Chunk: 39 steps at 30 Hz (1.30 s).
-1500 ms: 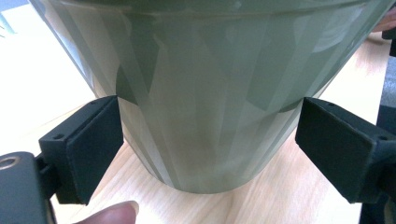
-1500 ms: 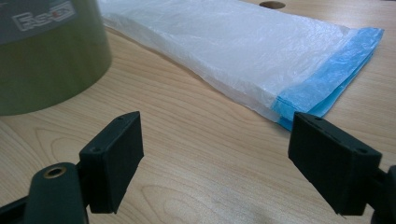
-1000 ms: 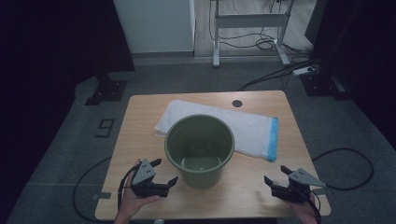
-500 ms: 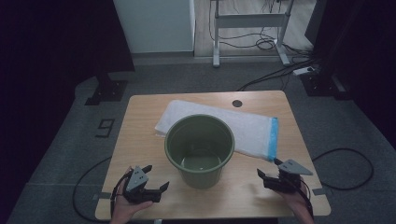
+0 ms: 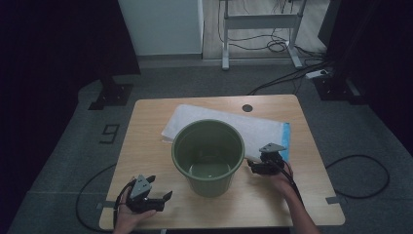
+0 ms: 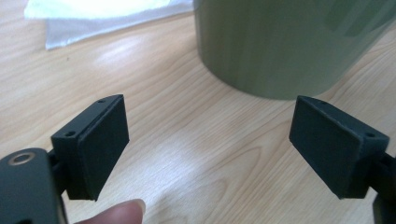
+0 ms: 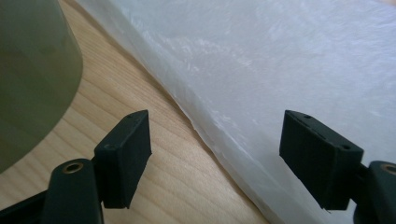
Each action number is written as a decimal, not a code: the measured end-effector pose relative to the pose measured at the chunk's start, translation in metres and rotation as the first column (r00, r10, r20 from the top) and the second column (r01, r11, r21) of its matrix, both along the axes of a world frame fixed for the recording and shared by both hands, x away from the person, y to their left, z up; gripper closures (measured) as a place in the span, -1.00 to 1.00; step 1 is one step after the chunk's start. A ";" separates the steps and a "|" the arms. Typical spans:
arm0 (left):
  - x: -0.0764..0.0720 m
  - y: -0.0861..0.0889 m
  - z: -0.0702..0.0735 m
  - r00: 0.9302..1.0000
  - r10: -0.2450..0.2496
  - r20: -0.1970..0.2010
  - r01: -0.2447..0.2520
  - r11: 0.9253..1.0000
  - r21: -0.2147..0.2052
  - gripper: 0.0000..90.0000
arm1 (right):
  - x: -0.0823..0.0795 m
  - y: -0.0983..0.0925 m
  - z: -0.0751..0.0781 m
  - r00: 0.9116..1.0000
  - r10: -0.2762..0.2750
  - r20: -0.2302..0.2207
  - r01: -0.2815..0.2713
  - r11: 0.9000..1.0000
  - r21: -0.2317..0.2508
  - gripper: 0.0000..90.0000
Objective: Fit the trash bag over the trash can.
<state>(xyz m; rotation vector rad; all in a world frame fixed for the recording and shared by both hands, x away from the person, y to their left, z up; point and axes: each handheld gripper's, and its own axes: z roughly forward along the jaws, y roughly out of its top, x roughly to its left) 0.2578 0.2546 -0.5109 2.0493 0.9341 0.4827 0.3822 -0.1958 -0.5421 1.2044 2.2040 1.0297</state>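
A green plastic bucket stands upright and empty at the table's middle, on the edge of a flat white plastic bag with a blue end. My left gripper is open near the front left edge and points at the bucket's wall; nothing is between its pads. My right gripper is open just right of the bucket. Its jaws have just been closing a little. They straddle the bag's edge without pressing on it, and the bucket is at their left.
The wooden table has a round cable hole at the back. Bare wood lies left of the bucket. Cables trail from both grippers over the front edge to the grey floor.
My right gripper has moved left and away from the front edge, up to the bucket's right side and the bag. The left gripper has drifted slightly toward the front left edge.
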 end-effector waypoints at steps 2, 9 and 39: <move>0.001 0.002 -0.002 1.000 0.003 -0.004 -0.003 1.000 0.006 -0.74 | 0.004 0.004 -0.004 1.000 0.008 -0.006 -0.009 1.000 -0.013 -0.35; 0.001 0.003 -0.004 1.000 0.005 -0.010 -0.005 1.000 0.005 -0.73 | 0.010 0.004 -0.008 1.000 0.003 -0.015 -0.004 1.000 -0.020 0.35; -0.002 0.000 -0.008 0.999 0.015 -0.034 -0.015 1.000 0.015 -0.70 | -0.128 -0.126 -0.006 0.994 -0.103 0.024 0.102 0.993 0.061 0.98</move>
